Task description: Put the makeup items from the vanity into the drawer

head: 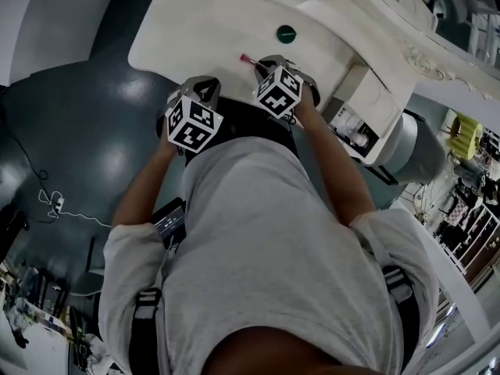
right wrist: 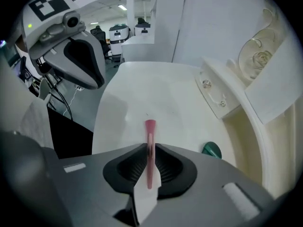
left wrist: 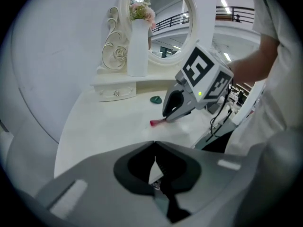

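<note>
right claw (right wrist: 150, 150) clamped on a slim pink stick (right wrist: 150, 126). the stick runs lengthways between the jaws with its tip poking out front, low over the white bench (head: 195, 30) near its front edge. can't tell if the tip touches the top. left claw (left wrist: 155, 148) fully closed with nothing in it, held just beside the right claw at the bench's front edge. 1 small dark green round item (head: 286, 33) lies on the bench farther back than the stick, apart from both claws. behind it is a low raised shelf with a small shut drawer (left wrist: 116, 92). on the shelf stands a white vase (left wrist: 138, 46) with pink flowers, upright, next to an oval mirror (left wrist: 163, 18). person's grey shirt (head: 273, 248) fills the lower head view.
</note>
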